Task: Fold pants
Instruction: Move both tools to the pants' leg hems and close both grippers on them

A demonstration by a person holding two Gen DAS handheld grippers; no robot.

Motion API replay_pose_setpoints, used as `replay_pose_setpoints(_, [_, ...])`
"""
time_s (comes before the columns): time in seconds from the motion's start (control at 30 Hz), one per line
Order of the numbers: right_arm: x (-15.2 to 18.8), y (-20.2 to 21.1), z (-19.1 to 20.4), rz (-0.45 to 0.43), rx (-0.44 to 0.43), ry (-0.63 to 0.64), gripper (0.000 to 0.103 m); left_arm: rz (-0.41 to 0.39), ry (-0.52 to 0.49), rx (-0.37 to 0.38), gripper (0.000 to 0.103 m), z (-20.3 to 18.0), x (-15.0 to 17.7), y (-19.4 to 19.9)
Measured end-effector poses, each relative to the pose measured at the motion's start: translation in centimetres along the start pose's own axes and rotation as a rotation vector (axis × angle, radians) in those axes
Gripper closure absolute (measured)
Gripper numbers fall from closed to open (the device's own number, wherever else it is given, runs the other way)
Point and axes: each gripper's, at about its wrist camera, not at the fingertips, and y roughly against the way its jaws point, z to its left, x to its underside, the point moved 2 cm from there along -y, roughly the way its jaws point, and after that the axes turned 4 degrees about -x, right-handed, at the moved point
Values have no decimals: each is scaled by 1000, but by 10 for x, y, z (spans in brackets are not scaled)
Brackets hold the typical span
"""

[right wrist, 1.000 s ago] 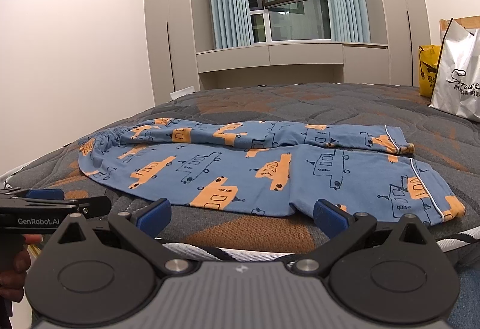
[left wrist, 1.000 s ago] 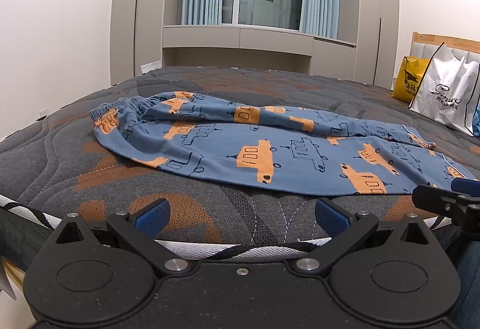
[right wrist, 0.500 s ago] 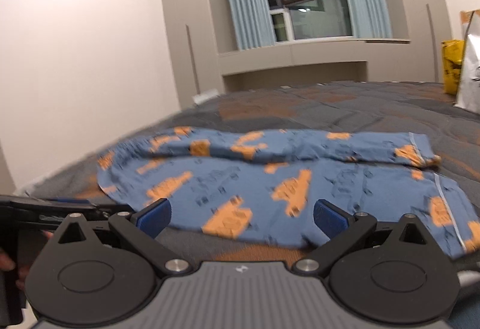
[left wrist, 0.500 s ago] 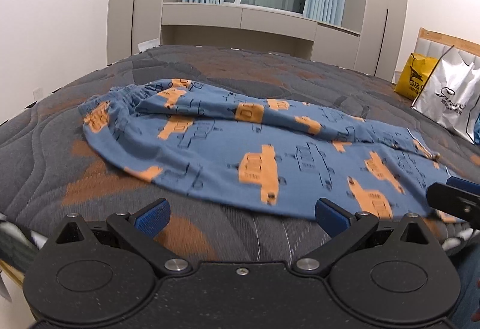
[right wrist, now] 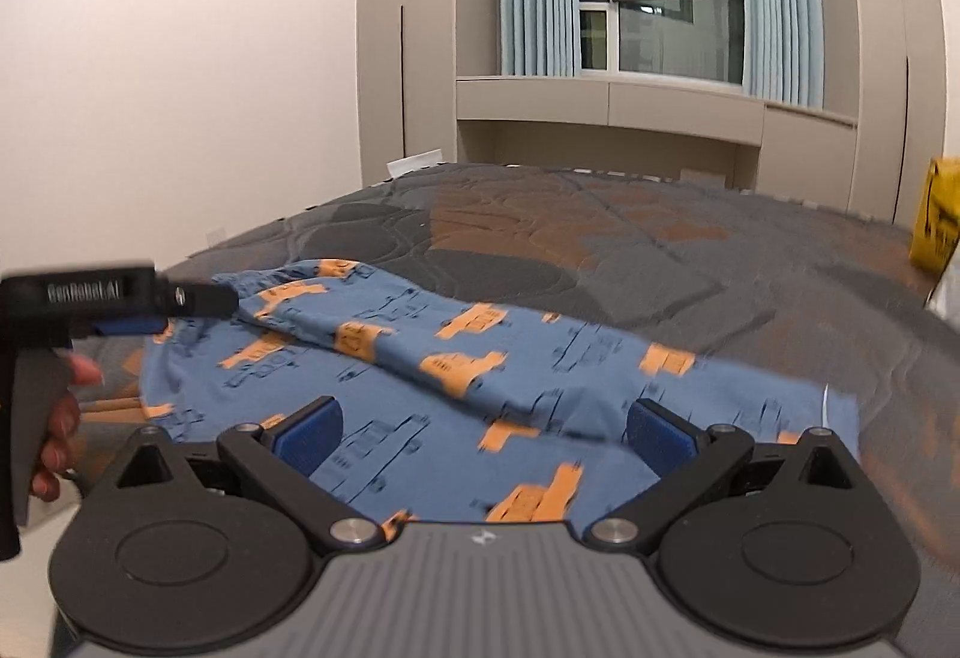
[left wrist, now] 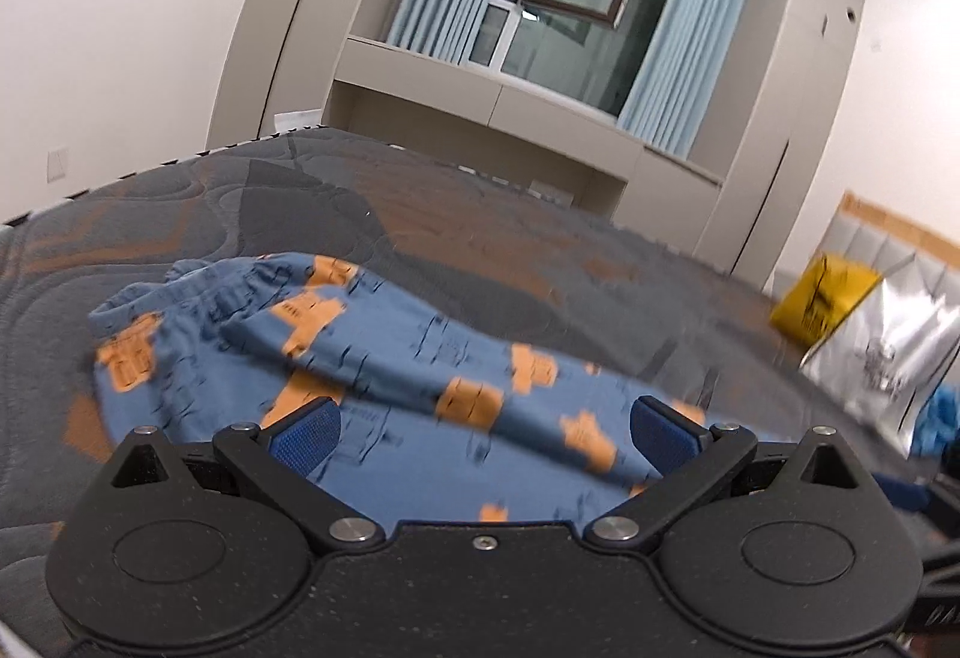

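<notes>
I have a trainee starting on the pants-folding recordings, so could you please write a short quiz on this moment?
1. True or false: the pants lie spread on the bed.
2. The left gripper is: A) open, B) shut on cloth.
3. Fill in: the pants are blue with ____ car prints.

Key: 1 true; 2 A; 3 orange.

Soft printed cloth pants [right wrist: 456, 376] lie on a matt quilted fabric mattress [right wrist: 690, 262].
</notes>
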Motion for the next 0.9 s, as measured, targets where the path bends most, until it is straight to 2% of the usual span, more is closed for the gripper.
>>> replay_pose_setpoints(0.17, [-12,-18,-3,-4,-9,27,0,-23,59,56,0,0,-13,-19])
replay_pose_setpoints(0.27, [-17,-30,-7,-9,-9,33,0,-42,69,48,0,2,-18,-31])
replay_pose_setpoints(0.33, [-19,-37,-11,-14,-7,24,0,-52,32,28,0,2,-23,-41])
replay_pose_setpoints(0.5, [-21,-58,-26,-38,-6,23,0,-107,-225,-107,0,1,-44,-67])
replay_pose_setpoints(0.6, [-23,-68,-39,-57,2,60,0,-93,-325,-143,0,8,-60,-86])
replay_pose_setpoints(0.7, [-30,-86,-55,-17,-13,89,0,-87,-411,-185,0,18,-78,-106])
replay_pose_setpoints(0.77, [-35,-101,-70,11,-38,71,0,-87,-504,-226,0,26,-91,-124])
replay_pose_setpoints(0.9, [-45,-136,-102,58,-110,80,0,-42,-696,-251,0,41,-111,-160])
